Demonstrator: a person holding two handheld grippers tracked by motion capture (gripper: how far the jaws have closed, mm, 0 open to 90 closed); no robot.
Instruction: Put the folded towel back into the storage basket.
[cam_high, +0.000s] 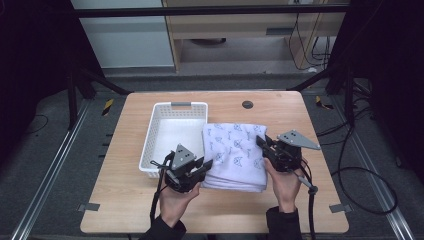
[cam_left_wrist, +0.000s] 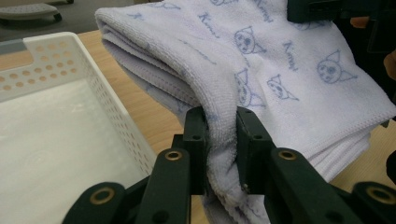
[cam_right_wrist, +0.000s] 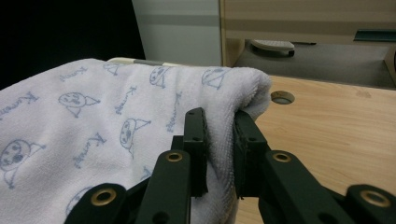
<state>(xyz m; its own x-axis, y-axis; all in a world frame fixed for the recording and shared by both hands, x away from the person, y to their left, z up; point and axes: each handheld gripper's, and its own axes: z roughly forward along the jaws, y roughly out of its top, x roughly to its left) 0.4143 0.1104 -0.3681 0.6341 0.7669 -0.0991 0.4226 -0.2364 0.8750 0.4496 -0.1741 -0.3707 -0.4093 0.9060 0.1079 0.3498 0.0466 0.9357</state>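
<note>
A folded white towel (cam_high: 235, 155) printed with blue cat faces lies in the middle of the wooden table (cam_high: 300, 215). My left gripper (cam_high: 206, 163) is shut on the towel's left edge; in the left gripper view the cloth (cam_left_wrist: 261, 70) is pinched between the jaws (cam_left_wrist: 220, 144). At the towel's right edge my right gripper (cam_high: 261, 143) is shut too, and in the right gripper view the towel (cam_right_wrist: 116, 121) bunches up between its jaws (cam_right_wrist: 219, 149). Both pinched edges sit raised a little above the tabletop.
A white perforated basket (cam_high: 152, 135) stands just left of the towel, with nothing inside it (cam_left_wrist: 56, 154). A round cable hole (cam_high: 247, 104) sits near the table's far edge. Cables trail off the right side of the table onto the floor.
</note>
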